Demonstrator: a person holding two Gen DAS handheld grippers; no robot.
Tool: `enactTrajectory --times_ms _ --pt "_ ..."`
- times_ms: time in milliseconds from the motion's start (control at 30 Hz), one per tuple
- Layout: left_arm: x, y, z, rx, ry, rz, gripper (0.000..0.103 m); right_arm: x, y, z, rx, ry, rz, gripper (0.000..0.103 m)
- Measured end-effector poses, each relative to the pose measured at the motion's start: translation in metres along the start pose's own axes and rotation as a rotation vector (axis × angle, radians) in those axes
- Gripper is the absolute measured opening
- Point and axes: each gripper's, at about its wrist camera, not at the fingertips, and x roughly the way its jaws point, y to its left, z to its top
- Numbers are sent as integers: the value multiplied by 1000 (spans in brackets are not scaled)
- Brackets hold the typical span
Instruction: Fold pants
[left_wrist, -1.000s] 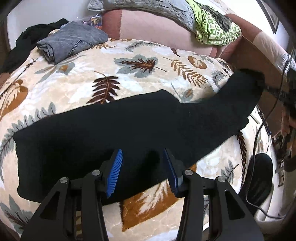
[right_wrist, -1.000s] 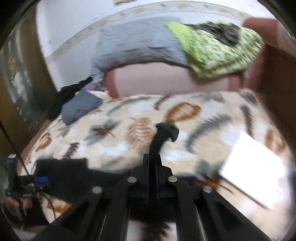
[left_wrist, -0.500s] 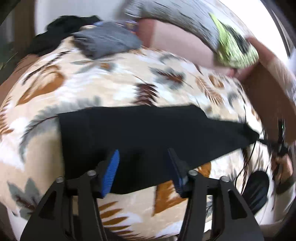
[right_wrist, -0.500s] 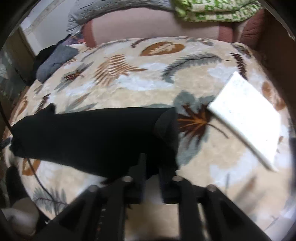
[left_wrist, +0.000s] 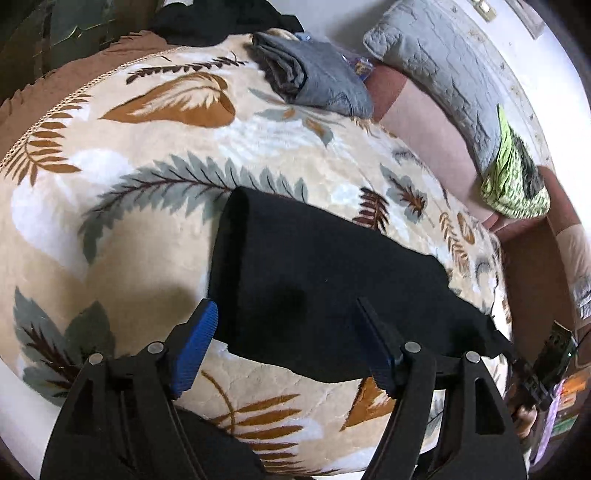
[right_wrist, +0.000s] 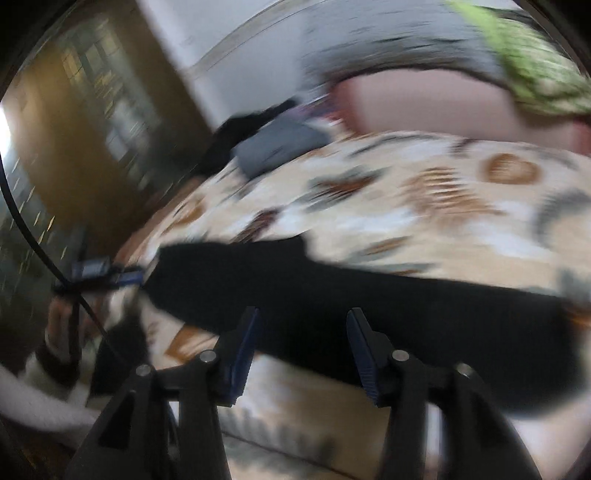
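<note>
Left gripper (left_wrist: 284, 345): wide, nothing between the blue pads; hovers just above the near left end of the pants, not touching as far as can be told.
Pants (left_wrist: 325, 291): black, lying flat on the bed (left_wrist: 155, 236), near its front edge; already doubled into one long band.
Long axis: runs from the left, where the end is broad and square, to the right, where the band narrows toward the bed's right edge; in the right wrist view, very blurred, the same band (right_wrist: 369, 306) crosses the picture from left to right.
Right gripper (right_wrist: 301, 349): also wide and holding nothing; sits over the near edge of the pants.
Step in hand: probably between two folds; both grippers free, cloth at rest on the bed.
Next move: likely needs a pinch on one short end, both layers together, then a carry along the long axis to lay it over the other end; needs a low approach, because the fabric is thin and flat.
Risk: taking only the upper layer, or dragging the band off the front edge.
Farther back: folded grey garment (left_wrist: 314, 77) near the pillows, well apart from the pants.
</note>
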Motion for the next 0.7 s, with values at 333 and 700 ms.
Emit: enactTrajectory --times_ms 333,700 --pt "21 -17 3 114 19 76 53 93 88 -17 -363 126 -45 32" --pt "0 -7 21 170 -47 148 12 82 99 -11 -288 115 -11 4"
